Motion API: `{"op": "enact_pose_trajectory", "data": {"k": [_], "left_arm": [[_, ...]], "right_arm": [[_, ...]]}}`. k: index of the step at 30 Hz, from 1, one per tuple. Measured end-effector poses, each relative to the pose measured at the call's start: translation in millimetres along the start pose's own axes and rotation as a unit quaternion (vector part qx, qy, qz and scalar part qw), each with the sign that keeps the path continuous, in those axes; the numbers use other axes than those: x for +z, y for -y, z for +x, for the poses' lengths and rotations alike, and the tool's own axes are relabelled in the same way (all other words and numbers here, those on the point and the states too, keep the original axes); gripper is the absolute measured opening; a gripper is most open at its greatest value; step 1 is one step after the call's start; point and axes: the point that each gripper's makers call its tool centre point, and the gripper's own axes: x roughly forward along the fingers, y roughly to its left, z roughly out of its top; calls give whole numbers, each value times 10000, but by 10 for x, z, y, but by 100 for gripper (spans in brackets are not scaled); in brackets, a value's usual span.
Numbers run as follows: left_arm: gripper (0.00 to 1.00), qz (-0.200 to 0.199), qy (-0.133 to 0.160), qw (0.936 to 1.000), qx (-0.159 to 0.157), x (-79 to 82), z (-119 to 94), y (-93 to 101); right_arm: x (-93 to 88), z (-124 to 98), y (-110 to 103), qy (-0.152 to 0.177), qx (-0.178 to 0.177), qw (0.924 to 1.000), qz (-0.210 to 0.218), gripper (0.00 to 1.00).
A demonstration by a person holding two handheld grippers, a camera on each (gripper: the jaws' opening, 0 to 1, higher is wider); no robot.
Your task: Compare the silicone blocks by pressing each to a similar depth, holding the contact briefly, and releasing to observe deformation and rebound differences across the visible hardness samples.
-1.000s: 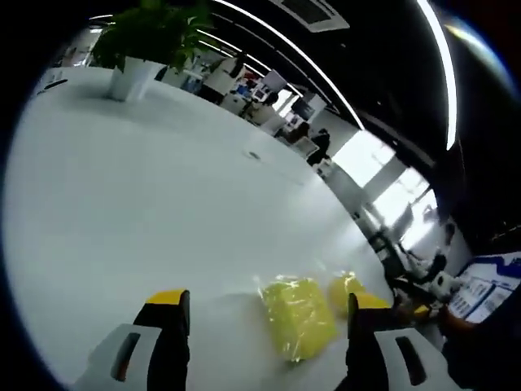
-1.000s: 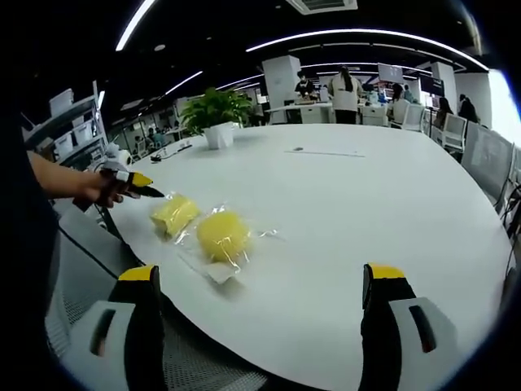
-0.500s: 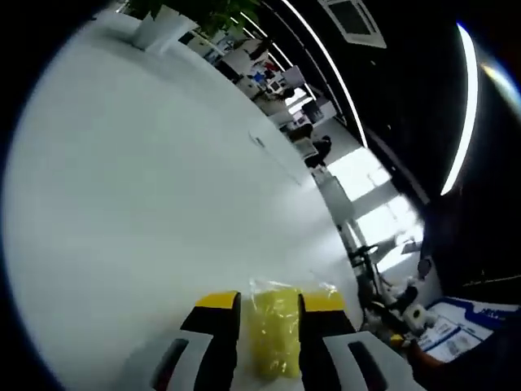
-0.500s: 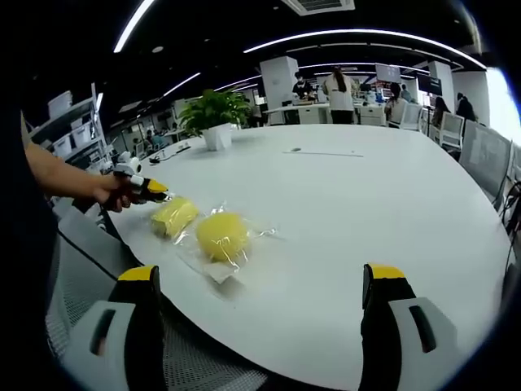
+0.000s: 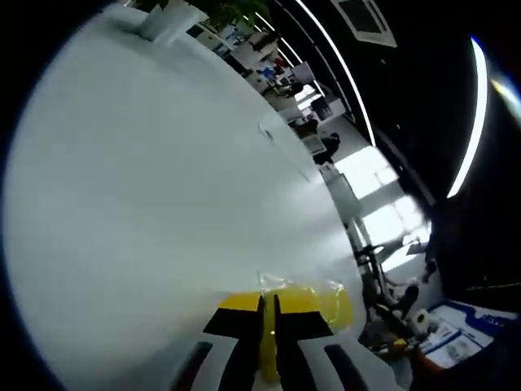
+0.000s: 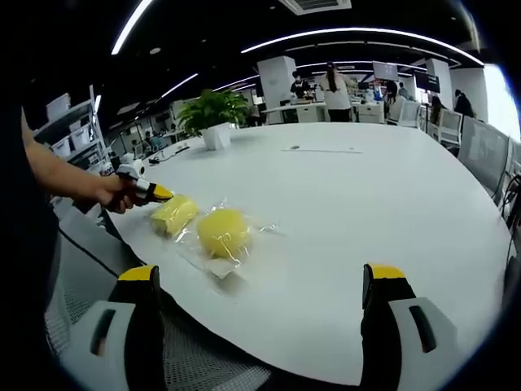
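Two yellow silicone blocks in clear bags lie near the edge of the white table. One is an oblong block and the other a round one. A hand holds my left gripper at the oblong block's far end. In the left gripper view, the left gripper has its jaws almost together, shut on the oblong block, which is squeezed to a thin yellow strip. Its bag bulges out to the right. My right gripper stands wide open off the table's near edge, holding nothing.
A potted plant stands at the far side of the table. A grey mesh chair sits below the table edge on the left. More chairs stand on the right, and people are at desks in the background.
The left gripper's jaws have closed further on the oblong block, from a finger-wide gap to nearly touching. The right gripper and the round block have stayed put.
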Motion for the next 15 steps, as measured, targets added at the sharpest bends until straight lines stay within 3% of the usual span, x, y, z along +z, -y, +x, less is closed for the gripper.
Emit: {"op": "enact_pose_trajectory", "data": {"k": [7,15], "left_arm": [[0,961,-310,9943,348,-38,50,15],[0,733,-517,9950,430,-40,42,38]], "right_arm": [[23,19,-2,9,5,10000,-24,96],[7,37,-50,-28,53,10000,-61,96]]}}
